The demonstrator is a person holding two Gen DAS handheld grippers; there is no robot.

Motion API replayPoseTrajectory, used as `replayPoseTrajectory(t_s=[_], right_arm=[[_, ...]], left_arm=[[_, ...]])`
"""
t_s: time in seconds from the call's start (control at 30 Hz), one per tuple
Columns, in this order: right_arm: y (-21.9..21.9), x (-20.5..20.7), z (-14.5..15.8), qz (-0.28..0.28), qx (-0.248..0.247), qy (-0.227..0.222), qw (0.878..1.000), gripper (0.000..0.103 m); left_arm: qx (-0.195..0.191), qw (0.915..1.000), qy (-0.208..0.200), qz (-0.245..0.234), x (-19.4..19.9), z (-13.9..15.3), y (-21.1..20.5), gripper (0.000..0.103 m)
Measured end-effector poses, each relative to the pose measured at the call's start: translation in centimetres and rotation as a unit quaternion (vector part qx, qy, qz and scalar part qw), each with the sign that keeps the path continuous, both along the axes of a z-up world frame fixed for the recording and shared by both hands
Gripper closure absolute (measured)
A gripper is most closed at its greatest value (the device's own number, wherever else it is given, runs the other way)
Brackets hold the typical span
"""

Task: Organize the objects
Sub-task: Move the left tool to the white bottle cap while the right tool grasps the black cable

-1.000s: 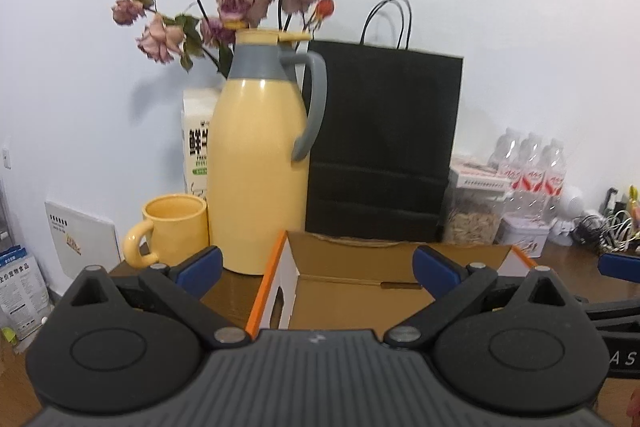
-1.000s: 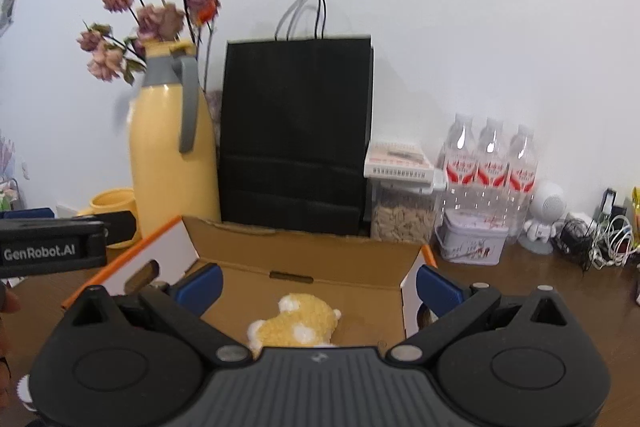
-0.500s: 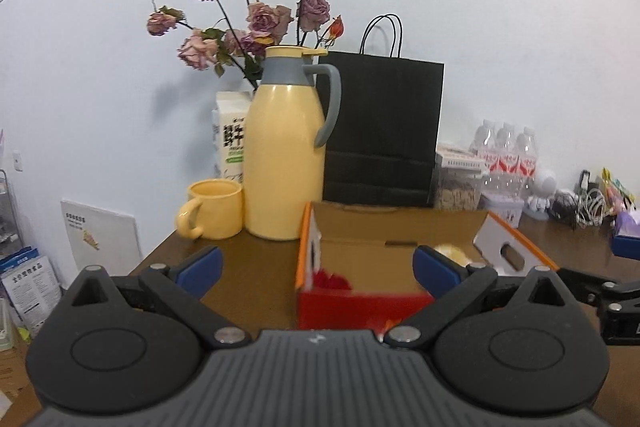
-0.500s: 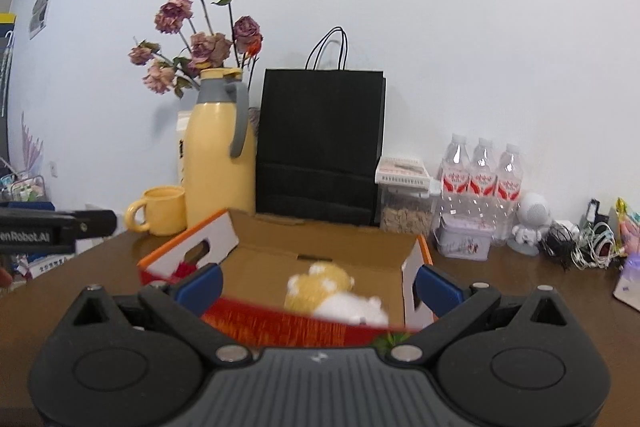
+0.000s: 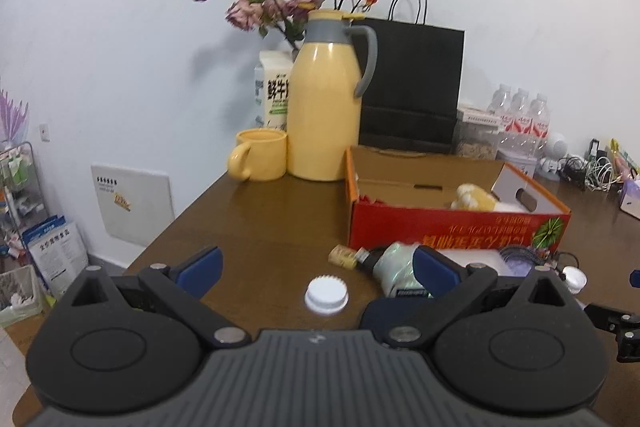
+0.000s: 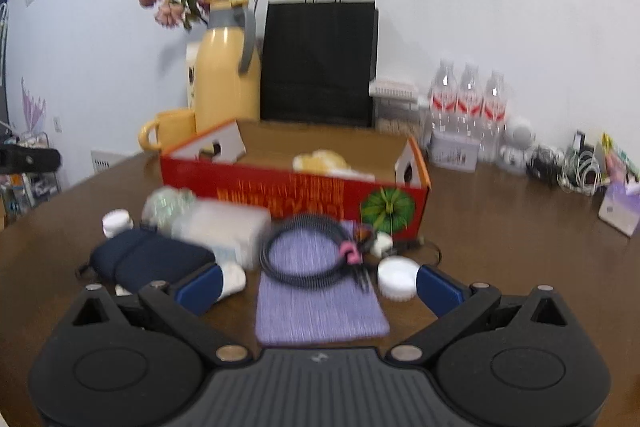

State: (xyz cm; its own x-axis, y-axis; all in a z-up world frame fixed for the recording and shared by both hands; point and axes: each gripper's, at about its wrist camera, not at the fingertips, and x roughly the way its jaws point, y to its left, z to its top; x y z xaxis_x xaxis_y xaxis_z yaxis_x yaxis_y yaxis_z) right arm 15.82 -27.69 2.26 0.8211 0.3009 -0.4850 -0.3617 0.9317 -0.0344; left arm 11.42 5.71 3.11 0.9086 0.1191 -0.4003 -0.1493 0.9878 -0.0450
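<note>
- Red cardboard box (image 6: 294, 193) stands open on the brown table (image 6: 500, 227), with a yellow plush toy (image 6: 320, 161) already lying inside it, so part of the sorting looks done
- Loose things wait in a cluster just in front of the box: a coiled black cable (image 6: 310, 253) lying on a purple cloth (image 6: 320, 311), a white jar (image 6: 396, 277) at the cloth's right edge, a dark blue pouch (image 6: 148, 261), a white packet (image 6: 224, 227) and a clear bottle (image 5: 394, 263) lying on its side
- On the left side a white cap (image 5: 326, 295) sits alone on the table, with a cork (image 5: 342, 256) a little beyond it, beside the bottle's neck
- Left gripper (image 5: 316, 269) hangs above the table with its blue-tipped fingers spread wide and nothing between them; the white cap lies almost midway between the tips
- Right gripper (image 6: 318, 285) is likewise spread wide and empty, aimed over the purple cloth and the cable
- Judged from this, the step in hand is choosing the next loose thing to carry to the box
- Next move probably calls for lowering one gripper over a single item, the cap for the left or the cable or the jar for the right, and closing squarely on it
- Cable is limp, so it may sag or uncoil when lifted
</note>
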Motion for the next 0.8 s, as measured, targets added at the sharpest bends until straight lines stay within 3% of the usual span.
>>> replayPoseTrajectory(t_s=[0.17, 0.4, 0.8], right_arm=[[0.2, 1.6, -0.7, -0.005, -0.009, 0.014, 1.0, 0.0], [2.3, 6.0, -1.6, 0.014, -0.062, 0.034, 0.997, 0.0], [5.1, 12.2, -3.7, 0.053, -0.073, 0.098, 0.991, 0.0]], left_arm=[[-0.002, 1.0, 0.007, 0.006, -0.4, -0.5, 0.5, 0.0], [-0.004, 0.9998, 0.011, 0.014, -0.2, -0.5, 1.1, 0.0], [-0.006, 0.999, 0.024, 0.037, 0.3, -1.0, 2.5, 0.0]])
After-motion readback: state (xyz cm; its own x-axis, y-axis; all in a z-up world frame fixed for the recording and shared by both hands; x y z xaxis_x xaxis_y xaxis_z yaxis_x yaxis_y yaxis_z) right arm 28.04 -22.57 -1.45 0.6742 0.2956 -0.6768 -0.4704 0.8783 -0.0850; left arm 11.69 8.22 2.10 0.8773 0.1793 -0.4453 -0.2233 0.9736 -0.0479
